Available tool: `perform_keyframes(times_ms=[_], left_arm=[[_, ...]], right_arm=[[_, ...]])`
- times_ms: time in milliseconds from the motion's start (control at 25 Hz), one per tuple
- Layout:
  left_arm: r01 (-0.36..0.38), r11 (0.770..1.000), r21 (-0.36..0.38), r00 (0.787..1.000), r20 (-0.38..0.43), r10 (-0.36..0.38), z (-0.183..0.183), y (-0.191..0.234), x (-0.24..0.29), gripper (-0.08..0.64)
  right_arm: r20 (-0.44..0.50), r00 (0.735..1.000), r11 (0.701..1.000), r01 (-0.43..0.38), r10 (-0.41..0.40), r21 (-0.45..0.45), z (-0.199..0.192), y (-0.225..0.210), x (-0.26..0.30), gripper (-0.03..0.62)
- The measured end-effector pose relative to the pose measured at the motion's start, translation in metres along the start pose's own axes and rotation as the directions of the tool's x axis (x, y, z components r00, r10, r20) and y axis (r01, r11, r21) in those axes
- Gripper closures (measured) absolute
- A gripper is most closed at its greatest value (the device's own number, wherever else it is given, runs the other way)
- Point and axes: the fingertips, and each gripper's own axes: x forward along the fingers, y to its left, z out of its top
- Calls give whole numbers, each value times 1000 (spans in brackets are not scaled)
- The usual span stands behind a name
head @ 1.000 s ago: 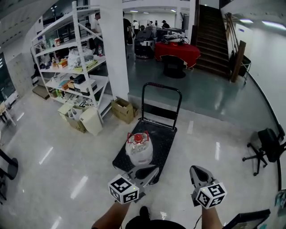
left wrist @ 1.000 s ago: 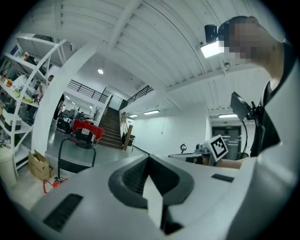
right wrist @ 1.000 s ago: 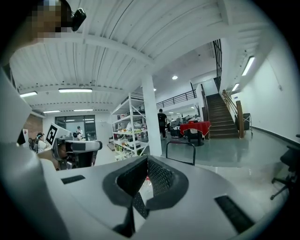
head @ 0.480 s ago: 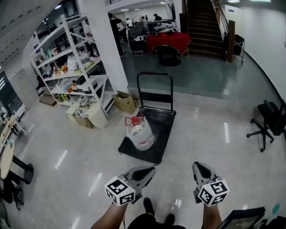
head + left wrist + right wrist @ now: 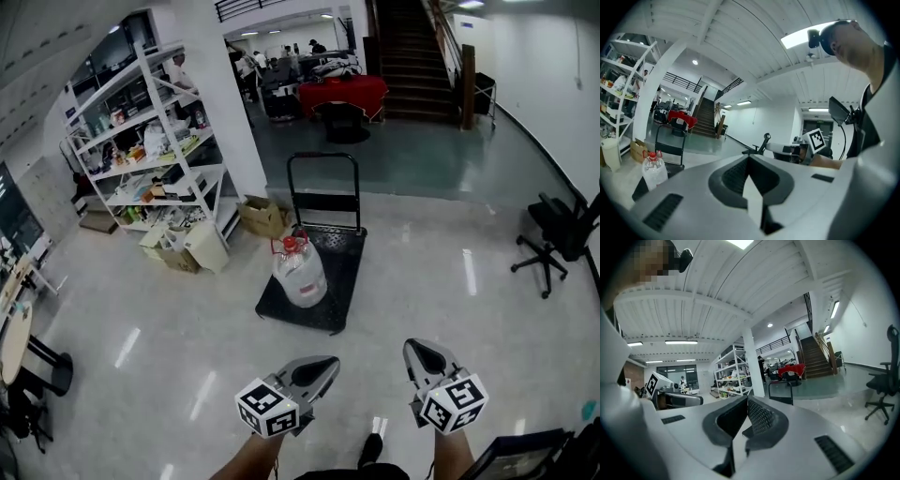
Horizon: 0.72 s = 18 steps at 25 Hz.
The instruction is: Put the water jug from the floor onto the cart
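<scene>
A clear water jug (image 5: 299,271) with a red cap and handle stands upright on the black platform cart (image 5: 333,289), near its front left corner. In the left gripper view the water jug (image 5: 654,169) shows small at the far left. My left gripper (image 5: 325,364) and right gripper (image 5: 419,352) are both shut and empty, held low in the head view, well short of the cart's near edge. Each gripper's own view shows its jaws pressed together with nothing between them.
A white shelving rack (image 5: 150,159) with boxes at its foot stands left of the cart beside a white pillar (image 5: 225,103). A black office chair (image 5: 562,234) sits at the right. A red-clothed table (image 5: 342,94) and stairs (image 5: 412,56) lie beyond.
The cart and jug have shrunk and moved up in the head view: I have backed away from them. Both grippers stay shut and empty.
</scene>
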Motion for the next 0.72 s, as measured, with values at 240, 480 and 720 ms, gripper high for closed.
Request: perform_keyframes(times_ms=[240,480,720], left_arm=[[58,998,-25,998,8,-58,-36,-29,-96,558],[77,997,1,997,8,-77,-52,-56,-153,558],[78,996,43,996,40,-80,-39,-120,-186,558]], right_arm=[[-7,996,996,86,-85,25,-27,95,-45,589],[-21,996,997,82,-82,-8,-35,164,-84,589],[8,991,991,133,-133,5,-29,180,-158,589]])
